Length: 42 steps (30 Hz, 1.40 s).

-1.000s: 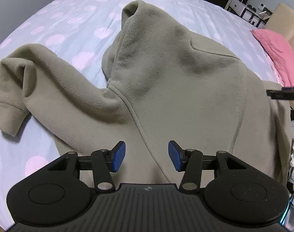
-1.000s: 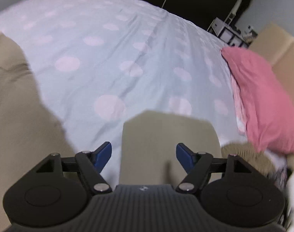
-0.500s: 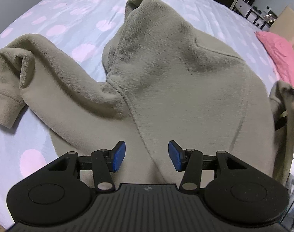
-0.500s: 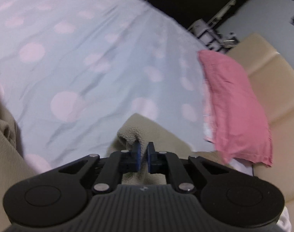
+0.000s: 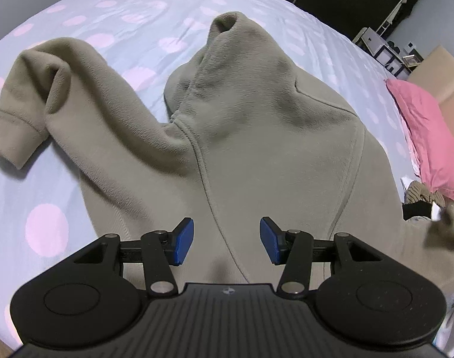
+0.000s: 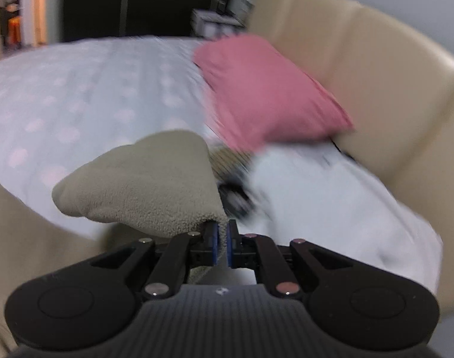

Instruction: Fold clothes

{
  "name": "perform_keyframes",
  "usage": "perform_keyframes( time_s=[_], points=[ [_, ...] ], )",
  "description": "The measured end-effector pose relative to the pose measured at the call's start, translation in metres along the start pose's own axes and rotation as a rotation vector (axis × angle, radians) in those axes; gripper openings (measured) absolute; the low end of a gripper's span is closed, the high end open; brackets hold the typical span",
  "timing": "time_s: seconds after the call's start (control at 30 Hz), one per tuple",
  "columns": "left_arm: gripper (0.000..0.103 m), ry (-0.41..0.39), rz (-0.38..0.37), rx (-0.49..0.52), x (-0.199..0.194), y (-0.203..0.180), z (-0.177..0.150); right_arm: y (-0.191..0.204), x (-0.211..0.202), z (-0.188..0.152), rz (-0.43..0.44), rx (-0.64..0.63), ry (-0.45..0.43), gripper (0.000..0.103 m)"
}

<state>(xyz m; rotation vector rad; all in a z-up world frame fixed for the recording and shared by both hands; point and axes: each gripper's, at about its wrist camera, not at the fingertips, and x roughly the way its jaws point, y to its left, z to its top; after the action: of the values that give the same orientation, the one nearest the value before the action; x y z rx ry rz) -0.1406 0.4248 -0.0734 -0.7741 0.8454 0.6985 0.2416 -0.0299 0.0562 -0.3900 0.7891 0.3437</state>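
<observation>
Jaws: right gripper (image 6: 222,246) pinching hoodie (image 5: 256,155) sleeve, seemingly | left gripper (image 5: 226,244) apart, empty

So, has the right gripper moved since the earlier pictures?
Yes. The right gripper, shut on the sweater cuff, has swung toward the headboard; the pink pillow now sits centre, not at the right edge.

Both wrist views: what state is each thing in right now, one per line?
Fleece hoodie: spread on the bed, unfolded.
Left sleeve: flung out and bent over on itself near the cuff.
Right sleeve: end pinched and lifted off the bed.
Left hand-held gripper: open, empty, above the hoodie's body.
Right hand-held gripper: shut on the right sleeve.
Pink pillow: resting against the headboard.
</observation>
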Motion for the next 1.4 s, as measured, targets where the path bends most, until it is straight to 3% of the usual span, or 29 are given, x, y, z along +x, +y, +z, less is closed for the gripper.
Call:
perform_keyframes(
  time_s=[0.1,0.17,0.27,0.3,0.4,0.57,0.73,0.83,0.97,1.07,1.13,1.17,1.3,1.4],
  points=[
    [0.047,-0.019,0.024,0.008,-0.001,-0.001,-0.002,-0.027,0.027,-0.038,0.000,0.052,0.072,0.007],
    [0.047,-0.037,0.043,0.017,-0.002,-0.003,-0.005,-0.034,0.033,-0.050,0.010,0.064,0.069,0.008],
    [0.047,-0.047,0.070,0.035,-0.004,-0.003,-0.009,-0.033,0.027,-0.056,0.020,0.039,0.043,0.015],
    [0.047,-0.041,0.069,0.040,-0.003,-0.002,-0.010,-0.029,0.020,-0.055,0.014,0.010,0.034,0.023],
    [0.047,-0.016,0.077,0.061,0.004,-0.002,-0.011,-0.007,-0.011,-0.057,0.002,-0.146,-0.047,0.038],
    [0.047,0.008,0.090,0.093,0.012,-0.008,-0.015,0.047,-0.036,-0.066,0.025,-0.435,-0.155,0.051],
    [0.047,0.013,0.074,0.109,0.011,-0.009,-0.016,0.112,0.000,-0.077,0.005,-0.757,-0.198,0.060],
    [0.047,0.020,0.074,0.099,0.012,-0.004,-0.013,0.146,0.034,-0.091,-0.048,-0.964,-0.209,0.061],
    [0.047,0.031,0.087,0.074,0.016,0.003,-0.007,0.174,0.068,-0.102,-0.125,-1.099,-0.195,0.061],
    [0.047,0.033,0.076,0.062,0.016,0.004,-0.004,0.180,0.084,-0.102,-0.185,-1.133,-0.192,0.058],
    [0.047,0.032,0.060,0.059,0.015,0.003,-0.002,0.180,0.087,-0.098,-0.219,-1.123,-0.195,0.037],
    [0.047,0.031,0.052,0.061,0.014,0.002,-0.002,0.178,0.083,-0.094,-0.222,-1.095,-0.205,0.036],
    [0.047,0.023,0.037,0.085,0.011,-0.005,-0.004,0.153,0.047,-0.063,-0.230,-0.916,-0.286,0.029],
    [0.047,0.027,0.054,0.091,0.012,-0.004,-0.006,0.113,0.011,-0.027,-0.251,-0.713,-0.349,0.026]
  ],
)
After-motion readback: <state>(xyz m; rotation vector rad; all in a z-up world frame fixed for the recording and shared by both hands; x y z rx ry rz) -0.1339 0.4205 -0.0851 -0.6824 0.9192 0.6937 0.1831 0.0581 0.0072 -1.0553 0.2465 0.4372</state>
